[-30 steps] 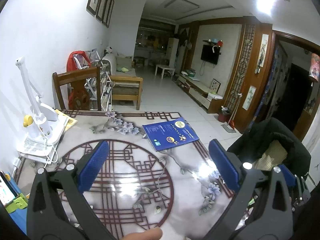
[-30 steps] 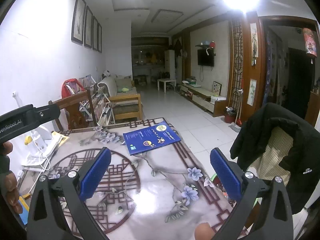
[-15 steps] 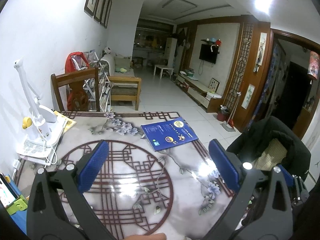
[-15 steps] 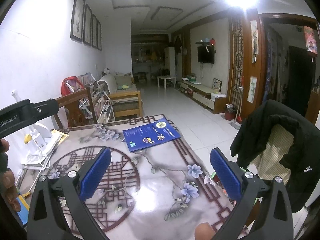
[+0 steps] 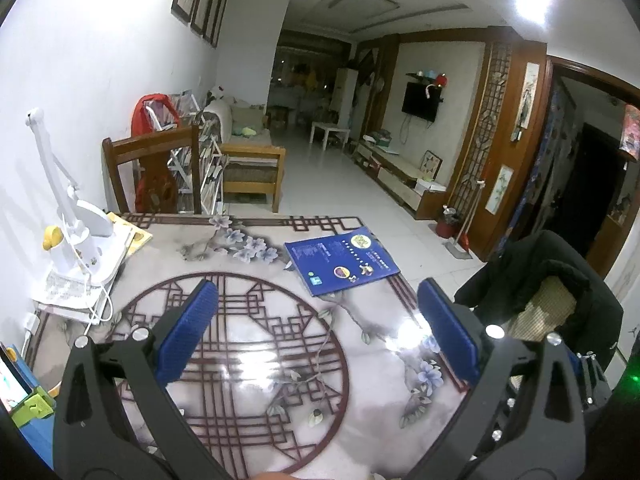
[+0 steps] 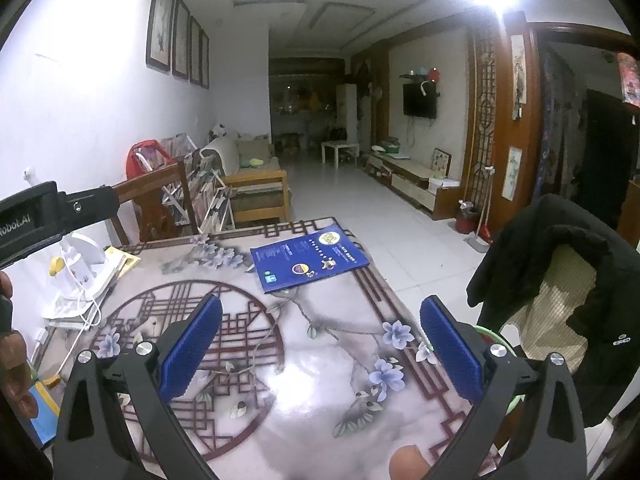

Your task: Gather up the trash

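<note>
A blue booklet [image 5: 340, 261] lies flat near the far right edge of the patterned table [image 5: 248, 340]; it also shows in the right wrist view [image 6: 307, 257]. My left gripper [image 5: 318, 330] is open and empty, held above the table's middle, short of the booklet. My right gripper [image 6: 320, 346] is open and empty, above the table's right part. The left gripper's body [image 6: 48, 216] shows at the left of the right wrist view. No other loose trash shows on the table.
A white desk lamp [image 5: 76, 236] with cable stands on papers at the table's left. A wooden chair [image 5: 152, 172] stands behind the table. A chair draped with a black jacket [image 6: 560, 300] stands at the right. A green rim [image 6: 494, 334] peeks below the right edge.
Both views have shifted only slightly; the grippers stay open and hover over the table. Nothing was picked up or moved.
</note>
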`<act>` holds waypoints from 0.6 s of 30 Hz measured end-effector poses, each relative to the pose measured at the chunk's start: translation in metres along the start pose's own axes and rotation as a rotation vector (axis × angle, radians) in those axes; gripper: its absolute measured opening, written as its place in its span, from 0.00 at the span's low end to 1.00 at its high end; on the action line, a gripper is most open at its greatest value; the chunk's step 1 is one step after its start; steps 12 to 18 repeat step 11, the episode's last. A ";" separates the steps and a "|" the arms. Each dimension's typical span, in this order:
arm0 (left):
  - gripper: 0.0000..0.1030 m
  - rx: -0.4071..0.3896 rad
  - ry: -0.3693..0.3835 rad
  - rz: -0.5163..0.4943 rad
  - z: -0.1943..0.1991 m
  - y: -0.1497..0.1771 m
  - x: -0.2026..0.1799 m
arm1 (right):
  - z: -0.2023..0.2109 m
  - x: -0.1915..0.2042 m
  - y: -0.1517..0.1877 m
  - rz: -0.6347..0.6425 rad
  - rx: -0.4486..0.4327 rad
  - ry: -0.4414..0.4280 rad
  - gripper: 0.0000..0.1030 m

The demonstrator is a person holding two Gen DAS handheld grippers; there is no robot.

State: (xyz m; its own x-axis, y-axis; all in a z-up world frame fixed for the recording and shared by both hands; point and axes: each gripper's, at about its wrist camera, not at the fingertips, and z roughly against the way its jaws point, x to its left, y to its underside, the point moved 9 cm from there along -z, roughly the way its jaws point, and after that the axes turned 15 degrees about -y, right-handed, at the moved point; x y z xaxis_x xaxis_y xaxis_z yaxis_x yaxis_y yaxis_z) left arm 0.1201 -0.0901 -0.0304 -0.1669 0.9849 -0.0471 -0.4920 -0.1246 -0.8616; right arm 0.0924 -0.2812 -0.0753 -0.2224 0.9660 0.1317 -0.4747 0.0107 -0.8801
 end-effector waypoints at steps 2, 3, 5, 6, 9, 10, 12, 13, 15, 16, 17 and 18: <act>0.95 0.012 -0.008 0.014 -0.005 0.002 0.003 | -0.006 -0.001 0.003 0.001 0.016 -0.009 0.93; 0.95 0.019 -0.007 0.017 -0.008 0.004 0.004 | -0.011 0.000 0.004 0.002 0.024 -0.013 0.93; 0.95 0.036 -0.012 0.020 -0.016 0.006 0.007 | -0.021 -0.002 0.009 0.002 0.050 -0.025 0.93; 0.95 0.047 -0.027 0.027 -0.021 0.009 0.010 | -0.027 -0.003 0.012 -0.001 0.063 -0.034 0.93; 0.95 0.087 -0.053 0.055 -0.037 0.017 0.019 | -0.061 -0.014 0.032 -0.030 0.131 -0.058 0.93; 0.95 0.102 -0.066 0.065 -0.043 0.022 0.024 | -0.074 -0.019 0.041 -0.030 0.158 -0.055 0.93; 0.95 0.109 -0.073 0.066 -0.047 0.025 0.027 | -0.086 -0.024 0.050 -0.024 0.185 -0.050 0.93; 0.95 0.109 -0.073 0.066 -0.047 0.025 0.027 | -0.086 -0.024 0.050 -0.024 0.185 -0.050 0.93; 0.95 0.109 -0.073 0.066 -0.047 0.025 0.027 | -0.086 -0.024 0.050 -0.024 0.185 -0.050 0.93; 0.95 0.109 -0.073 0.066 -0.047 0.025 0.027 | -0.086 -0.024 0.050 -0.024 0.185 -0.050 0.93; 0.95 0.109 -0.073 0.066 -0.047 0.025 0.027 | -0.086 -0.024 0.050 -0.024 0.185 -0.050 0.93; 0.95 0.109 -0.073 0.066 -0.047 0.025 0.027 | -0.086 -0.024 0.050 -0.024 0.185 -0.050 0.93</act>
